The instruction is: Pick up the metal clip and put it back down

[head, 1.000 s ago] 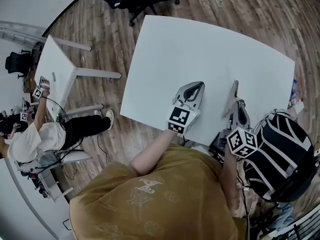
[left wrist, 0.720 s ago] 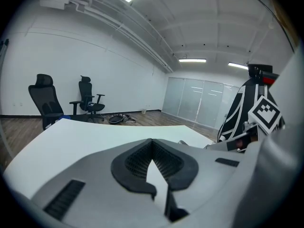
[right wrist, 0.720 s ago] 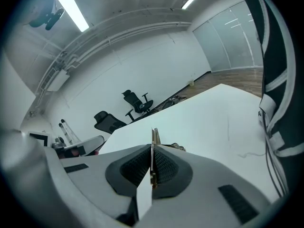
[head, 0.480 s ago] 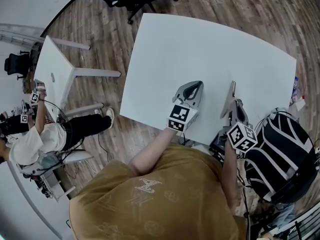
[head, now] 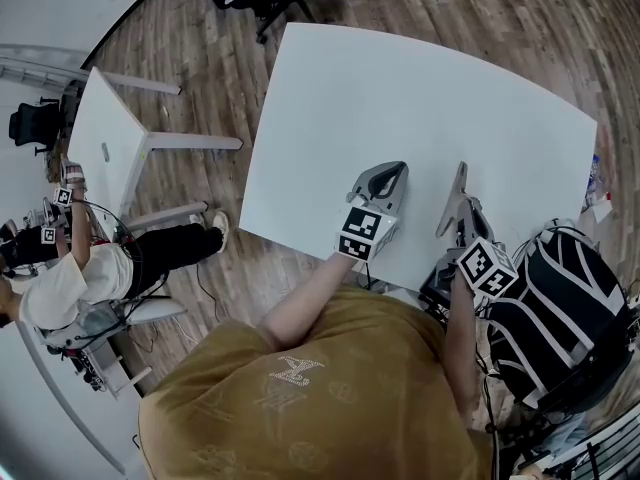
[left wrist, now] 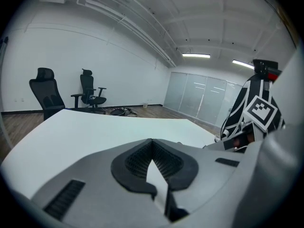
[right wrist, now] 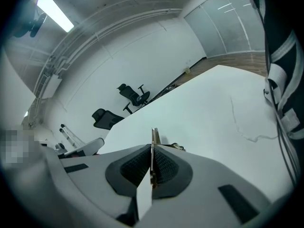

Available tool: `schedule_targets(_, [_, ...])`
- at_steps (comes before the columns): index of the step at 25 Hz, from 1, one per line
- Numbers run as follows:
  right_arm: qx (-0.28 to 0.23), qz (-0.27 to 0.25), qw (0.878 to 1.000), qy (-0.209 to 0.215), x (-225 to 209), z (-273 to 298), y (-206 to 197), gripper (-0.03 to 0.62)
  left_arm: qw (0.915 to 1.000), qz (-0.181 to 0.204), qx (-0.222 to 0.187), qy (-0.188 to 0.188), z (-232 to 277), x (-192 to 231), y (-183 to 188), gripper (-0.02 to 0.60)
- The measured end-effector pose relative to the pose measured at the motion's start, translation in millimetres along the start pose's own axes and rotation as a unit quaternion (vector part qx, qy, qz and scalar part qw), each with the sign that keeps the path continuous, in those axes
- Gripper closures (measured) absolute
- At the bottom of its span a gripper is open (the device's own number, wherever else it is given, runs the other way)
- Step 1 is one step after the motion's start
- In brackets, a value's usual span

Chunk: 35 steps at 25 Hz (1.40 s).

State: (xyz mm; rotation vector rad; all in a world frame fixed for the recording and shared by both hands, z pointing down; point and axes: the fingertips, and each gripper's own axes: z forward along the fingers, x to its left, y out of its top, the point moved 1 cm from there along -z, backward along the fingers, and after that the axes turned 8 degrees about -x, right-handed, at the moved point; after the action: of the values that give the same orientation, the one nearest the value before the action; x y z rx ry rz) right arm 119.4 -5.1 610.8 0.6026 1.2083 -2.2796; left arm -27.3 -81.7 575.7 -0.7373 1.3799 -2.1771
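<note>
1. Landmark. We take the white desk [head: 400, 98] as the reference for all positions. Its top shows nothing lying loose on it.

2. Left claw [head: 392, 172]. It sits over the near part of the desk, a short way in from the near edge, pointing toward the desk's far side. In the left gripper view, the left claw [left wrist: 152, 145] has its ribbed pads meeting at the tips. We see nothing between them: it is closed and empty.

3. Right claw [head: 461, 171]. It is also over the near part of the desk, closer to the desk's right end, and turned on its side. In the right gripper view, the right claw [right wrist: 152, 148] is closed, with its pads pressed onto the metal clip [right wrist: 154, 136].

4. Metal clip. It is a thin bright strip standing edge-on between the pads. Its end projects past the claw tips, and a small metal part shows just to one side of them. It is above the near-right part of the desk. We cannot tell whether it touches the desk top. In the head view it is too small to make out.

5. Surroundings.
- A black-and-white striped backpack [head: 565, 308] stands off the desk's near-right corner.
- A smaller white table [head: 105, 133] stands on the wooden floor [head: 200, 78] off the desk's left end.
- Black office chairs [left wrist: 90, 91] stand beyond the desk's far side.
</note>
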Motion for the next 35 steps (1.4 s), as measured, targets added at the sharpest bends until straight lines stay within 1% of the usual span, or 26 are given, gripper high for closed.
schedule_targets(3, [0.01,0.012,1.0,0.0,-3,4,-3,0.586,0.9999,0.005,0.014,0.0,3,1,-10,0.575])
schedule_targets(9, [0.03,0.053,0.998,-0.004,-13,9,-12,0.586,0.9992,0.006,0.039,-0.001,8,1,-28,0.575])
schedule_targets(12, [0.027,0.071,0.997,-0.001,-15,11,-11,0.586,0.9988,0.007,0.047,-0.001,10,2,-33,0.575])
schedule_targets(18, [0.027,0.075,0.997,-0.001,-19,14,-11,0.585,0.9988,0.005,0.048,-0.002,13,3,-32,0.575])
schedule_targets(21, [0.031,0.059,0.998,-0.008,-20,15,-12,0.585,0.9987,0.004,0.051,-0.004,13,3,-34,0.575])
schedule_targets(23, [0.04,0.039,0.998,-0.024,-25,14,-15,0.577,0.9986,0.003,0.052,-0.006,13,2,-35,0.575])
schedule_targets(26, [0.049,0.03,0.997,-0.045,-33,13,-18,0.549,0.9987,0.0,0.05,-0.008,13,2,-34,0.575])
schedule_targets(30, [0.054,0.006,0.997,-0.055,-33,14,-19,0.508,0.9988,-0.003,0.049,-0.008,12,4,-33,0.575])
schedule_targets(35, [0.051,-0.004,0.996,-0.071,-39,12,-17,0.462,0.9987,-0.001,0.05,-0.007,11,4,-34,0.575])
